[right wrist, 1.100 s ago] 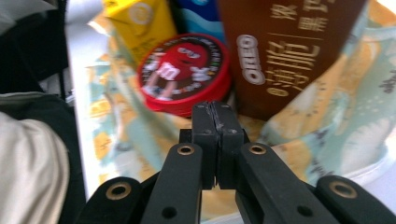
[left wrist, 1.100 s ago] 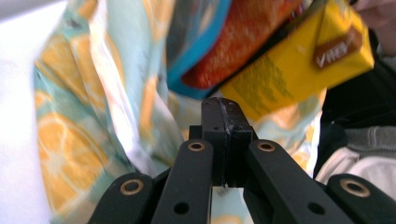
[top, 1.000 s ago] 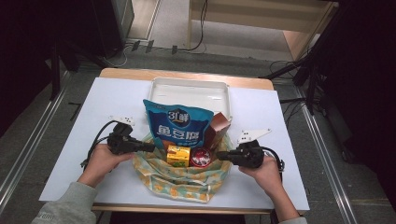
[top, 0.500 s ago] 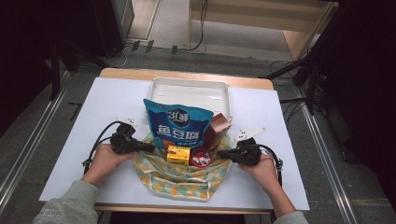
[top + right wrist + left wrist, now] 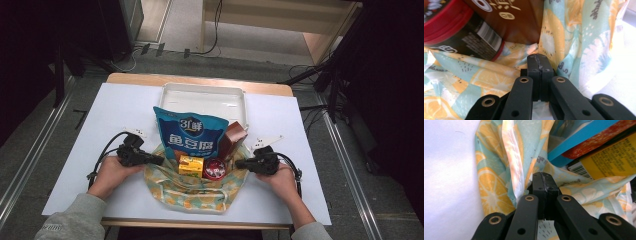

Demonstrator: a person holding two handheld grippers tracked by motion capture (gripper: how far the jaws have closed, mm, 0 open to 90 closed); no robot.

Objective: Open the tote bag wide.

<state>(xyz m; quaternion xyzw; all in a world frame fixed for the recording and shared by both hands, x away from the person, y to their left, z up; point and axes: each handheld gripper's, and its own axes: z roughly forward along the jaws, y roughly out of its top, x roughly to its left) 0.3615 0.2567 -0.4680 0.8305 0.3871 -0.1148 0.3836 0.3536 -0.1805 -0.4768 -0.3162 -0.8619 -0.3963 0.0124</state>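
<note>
The fabric bag, printed with citrus slices, is seen on the counter just in front of the white tray, and it is held at its two sides. Its left rim is pinched by the closed left gripper, its right rim by the closed right gripper. A blue snack packet, a brown box, a yellow box and a red-lidded tin are carried inside the bag.

White table bears fabric bag, tray.

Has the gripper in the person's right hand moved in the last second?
Yes. The right gripper has sunk slightly toward the table's near edge, away from the white tray.
</note>
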